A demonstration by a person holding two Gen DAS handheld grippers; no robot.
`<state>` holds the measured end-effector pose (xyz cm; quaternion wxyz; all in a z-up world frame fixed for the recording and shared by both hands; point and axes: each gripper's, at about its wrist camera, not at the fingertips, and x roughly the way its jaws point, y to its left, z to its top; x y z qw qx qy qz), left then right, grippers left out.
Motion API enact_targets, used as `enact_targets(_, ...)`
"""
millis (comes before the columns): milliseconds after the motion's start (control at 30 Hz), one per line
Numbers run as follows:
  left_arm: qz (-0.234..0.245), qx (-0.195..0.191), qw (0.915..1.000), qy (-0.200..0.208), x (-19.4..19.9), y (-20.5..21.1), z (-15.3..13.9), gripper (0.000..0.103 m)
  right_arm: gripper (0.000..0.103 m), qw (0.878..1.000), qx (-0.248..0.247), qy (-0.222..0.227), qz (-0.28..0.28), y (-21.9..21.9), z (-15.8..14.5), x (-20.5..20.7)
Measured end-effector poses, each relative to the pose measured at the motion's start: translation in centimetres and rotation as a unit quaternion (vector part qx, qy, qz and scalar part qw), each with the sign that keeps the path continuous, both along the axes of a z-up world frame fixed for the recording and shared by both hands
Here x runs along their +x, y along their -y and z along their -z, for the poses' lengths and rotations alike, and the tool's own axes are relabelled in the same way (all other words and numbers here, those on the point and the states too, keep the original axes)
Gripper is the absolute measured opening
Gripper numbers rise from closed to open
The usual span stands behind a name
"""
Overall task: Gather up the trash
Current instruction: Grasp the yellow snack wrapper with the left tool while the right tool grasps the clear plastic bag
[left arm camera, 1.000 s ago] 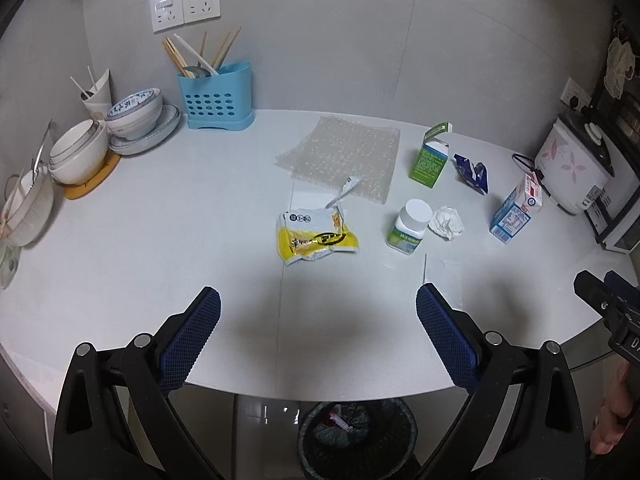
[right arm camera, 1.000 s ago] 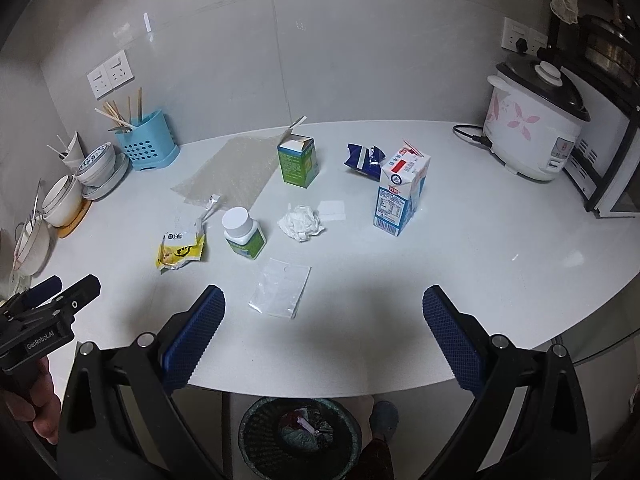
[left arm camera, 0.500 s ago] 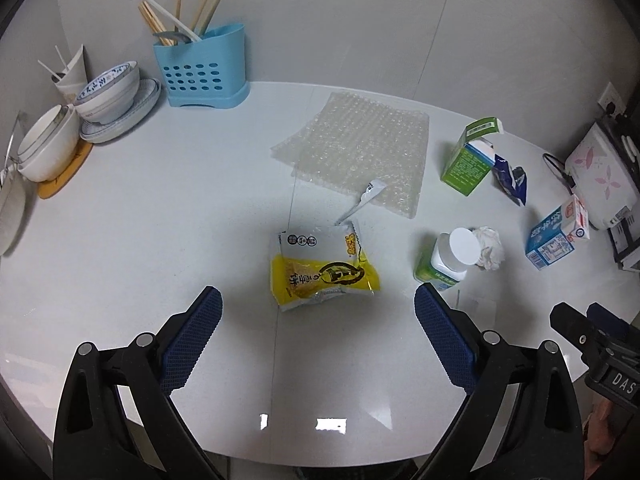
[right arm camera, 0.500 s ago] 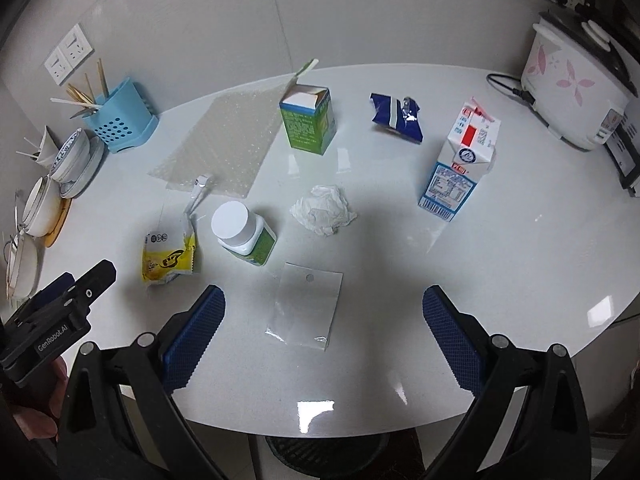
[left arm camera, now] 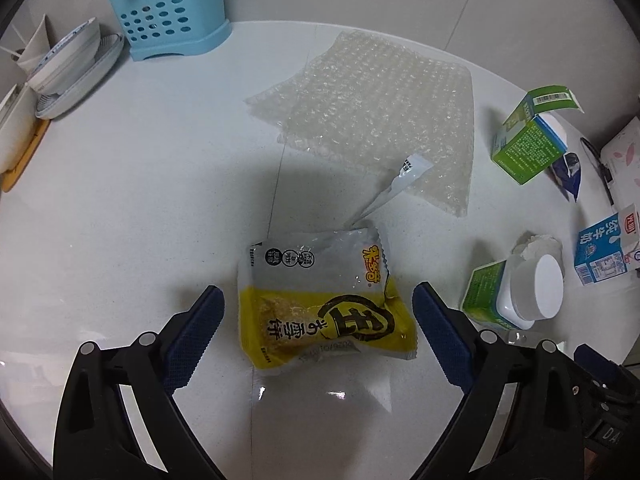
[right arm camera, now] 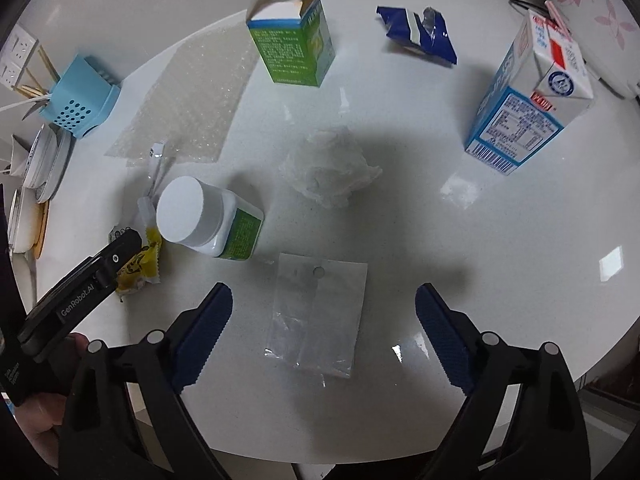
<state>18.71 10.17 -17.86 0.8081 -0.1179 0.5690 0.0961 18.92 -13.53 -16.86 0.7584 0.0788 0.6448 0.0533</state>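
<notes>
Left wrist view shows the left gripper (left arm camera: pixel 318 304) hanging over the yellow snack wrapper (left arm camera: pixel 324 300), its jaws wide apart, one on each side of the packet and neither touching it. Right wrist view shows the right gripper (right arm camera: pixel 322 308) just as spread, though its jaws have just been closing a little, with the clear plastic bag (right arm camera: pixel 320 312) lying flat between them and no pad pressing on it.

To my eye the step in hand is a double pick-up, one piece of trash per gripper. The wrapper is puffed and crinkled, so it looks best pinched across its middle, where it can fold between the pads. The clear bag is the harder one, I think: it lies thin and flat on the glossy white counter (right arm camera: pixel 500 240), so the fingertips probably need to meet the surface and scrape inward to bunch the film, or they may close on nothing.

Just left of the bag stands the white-capped bottle (right arm camera: pixel 208 216), close enough that I would keep both grippers clear of it. Farther back sit the crumpled tissue (right arm camera: pixel 332 168), then the bubble wrap (left arm camera: pixel 380 112), the green carton (right arm camera: pixel 292 44), the blue wrapper (right arm camera: pixel 416 34) and the milk carton (right arm camera: pixel 528 92) at the far right.
</notes>
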Motion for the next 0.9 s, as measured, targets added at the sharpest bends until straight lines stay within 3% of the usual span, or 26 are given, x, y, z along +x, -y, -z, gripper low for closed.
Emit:
enact_targets(400, -0.016, 0.009, 0.9996, -0.021, 2.2, -0.5, 1.8, 0.081, 0.076, 0.998, 0.006, -0.058, 0.012, -1.3, 2.8, 0.7)
enact_targets(600, -0.017, 0.008, 0.9993, -0.032, 2.3, -0.3, 1.5, 0.063, 0.072, 0.997, -0.008, -0.069, 0.018, -2.0, 3.1, 0.9)
enact_targets(700, -0.016, 0.006, 0.9994, -0.032, 2.0, 0.1, 1.2, 0.053, 0.063, 0.997, -0.024, -0.073, 0.020, -2.2, 3.1, 1.1)
enact_targets(733, -0.014, 0.004, 0.9994, -0.030, 2.0, 0.2, 1.1, 0.047, 0.058, 0.997, -0.030, -0.074, 0.021, -2.2, 3.1, 1.1)
enact_targets(767, -0.012, 0.002, 0.9994, -0.031, 2.0, 0.4, 1.1, 0.030, 0.055, 0.996, -0.037, -0.075, 0.021, -2.2, 3.1, 1.1)
enact_targets(800, -0.010, -0.007, 0.9993, -0.034, 1.9, 0.5, 1.2, 0.025, 0.050, 0.996, -0.044, -0.076, 0.021, -2.2, 3.0, 1.1)
enact_targets(833, -0.008, -0.010, 0.9994, -0.033, 2.0, 0.6, 1.2, 0.013, 0.046, 0.996, -0.049, -0.077, 0.020, -2.1, 2.9, 1.0)
enact_targets(867, -0.005, -0.013, 0.9993, -0.033, 1.9, 0.7, 1.2, 0.006, 0.037, 0.995, -0.053, -0.077, 0.019, -2.1, 2.9, 1.0)
enact_targets(900, -0.005, -0.010, 0.9994, -0.033, 1.8, 0.9, 1.2, 0.006, 0.027, 0.995, -0.058, -0.077, 0.017, -2.1, 2.8, 1.1)
